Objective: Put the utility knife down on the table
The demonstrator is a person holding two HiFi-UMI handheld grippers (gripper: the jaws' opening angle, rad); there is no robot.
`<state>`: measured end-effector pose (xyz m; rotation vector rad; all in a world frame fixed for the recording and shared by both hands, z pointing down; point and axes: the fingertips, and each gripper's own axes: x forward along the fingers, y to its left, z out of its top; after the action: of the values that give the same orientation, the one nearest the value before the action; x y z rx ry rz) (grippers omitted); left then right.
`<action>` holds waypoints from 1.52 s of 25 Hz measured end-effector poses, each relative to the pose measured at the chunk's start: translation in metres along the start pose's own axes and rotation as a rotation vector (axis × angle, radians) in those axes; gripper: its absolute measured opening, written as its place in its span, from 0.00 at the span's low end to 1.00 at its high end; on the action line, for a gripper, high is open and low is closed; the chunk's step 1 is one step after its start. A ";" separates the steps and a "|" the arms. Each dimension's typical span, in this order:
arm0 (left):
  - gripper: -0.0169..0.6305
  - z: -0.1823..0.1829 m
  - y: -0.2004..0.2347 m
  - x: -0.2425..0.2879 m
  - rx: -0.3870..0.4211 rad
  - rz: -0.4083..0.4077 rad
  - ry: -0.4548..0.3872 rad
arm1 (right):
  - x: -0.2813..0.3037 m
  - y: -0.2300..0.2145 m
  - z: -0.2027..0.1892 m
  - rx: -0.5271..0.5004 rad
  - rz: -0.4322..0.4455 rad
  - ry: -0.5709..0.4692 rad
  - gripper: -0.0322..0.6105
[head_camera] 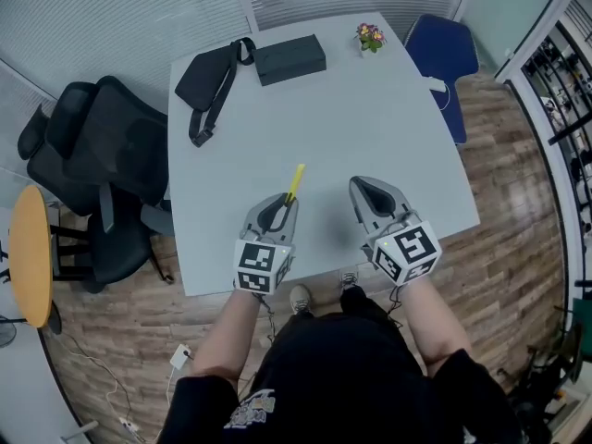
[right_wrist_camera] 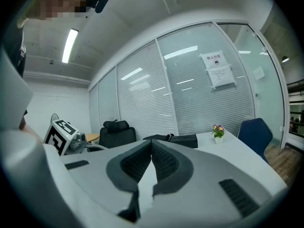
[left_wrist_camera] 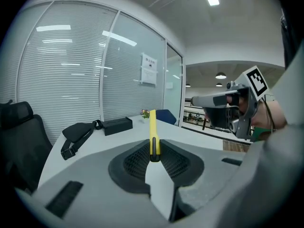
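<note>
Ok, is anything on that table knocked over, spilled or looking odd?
Nothing stands out. The black bag, black box and flower pot sit tidily at the far end of the table, the pot upright. The yellow utility knife is clamped in the left gripper, not yet laid down.

Wood floor (head_camera: pixel 518 276), blinded glass walls (head_camera: pixel 111 17), black office chairs (head_camera: pixel 102 155), blue chair (head_camera: pixel 444 49)

The person's two forearms reach over the near edge of the table (head_camera: pixel 370 109). The left gripper (head_camera: pixel 289 202) clamps a yellow utility knife (head_camera: pixel 296 179); the right gripper (head_camera: pixel 357 186), beside it, has its jaws pressed together, empty.
</note>
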<state>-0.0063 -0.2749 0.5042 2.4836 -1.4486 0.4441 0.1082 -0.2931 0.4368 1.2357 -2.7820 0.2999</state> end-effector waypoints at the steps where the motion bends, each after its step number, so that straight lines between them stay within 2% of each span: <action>1: 0.13 -0.007 0.001 0.004 -0.002 0.003 0.019 | 0.002 -0.001 -0.002 0.004 0.004 0.005 0.06; 19: 0.13 -0.148 0.024 0.066 -0.035 0.033 0.386 | 0.036 -0.015 -0.052 0.050 0.074 0.122 0.06; 29: 0.13 -0.192 0.030 0.081 -0.011 0.036 0.522 | 0.045 -0.020 -0.072 0.080 0.082 0.165 0.06; 38: 0.13 -0.207 0.027 0.089 -0.001 0.016 0.576 | 0.046 -0.027 -0.089 0.113 0.075 0.195 0.06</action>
<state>-0.0177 -0.2875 0.7299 2.0852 -1.2198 1.0529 0.0968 -0.3254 0.5352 1.0608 -2.6789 0.5593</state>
